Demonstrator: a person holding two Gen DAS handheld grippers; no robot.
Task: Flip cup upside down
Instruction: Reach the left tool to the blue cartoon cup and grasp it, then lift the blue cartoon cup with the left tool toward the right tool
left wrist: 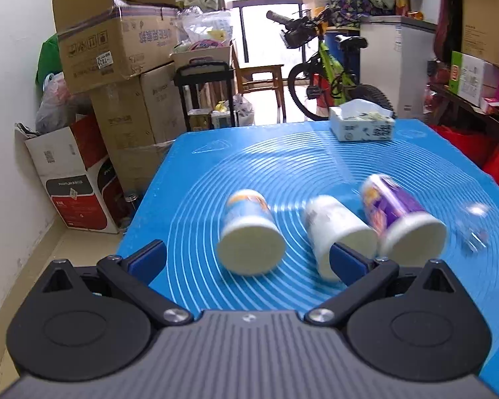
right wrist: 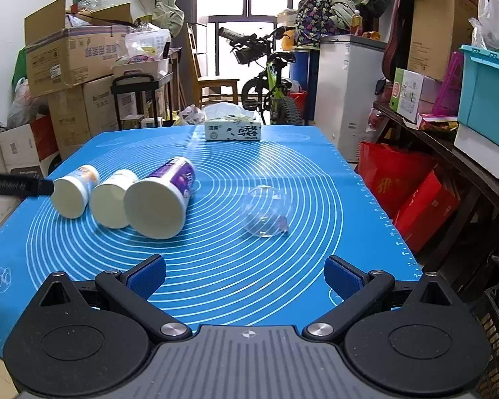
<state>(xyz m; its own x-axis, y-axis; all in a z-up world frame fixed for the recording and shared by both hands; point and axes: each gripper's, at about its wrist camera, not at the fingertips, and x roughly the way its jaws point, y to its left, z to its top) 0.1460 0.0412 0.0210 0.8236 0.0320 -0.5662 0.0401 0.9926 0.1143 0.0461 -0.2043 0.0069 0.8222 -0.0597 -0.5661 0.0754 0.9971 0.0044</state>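
Three printed paper cups (blue-orange (left wrist: 249, 229), white (left wrist: 339, 232), purple (left wrist: 402, 219)) and a clear plastic cup (right wrist: 266, 211) lie on their sides, apparently, on the blue ringed mat (right wrist: 216, 266). Left gripper (left wrist: 248, 259) and right gripper (right wrist: 244, 277) hover with jaws spread, empty. Straddle one cup's wall mid-body, then rotate rim downward.

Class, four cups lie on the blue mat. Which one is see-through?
The clear plastic cup, lying apart to the right of the row. The other three are opaque paper cups: blue-printed, plain white and purple-printed.
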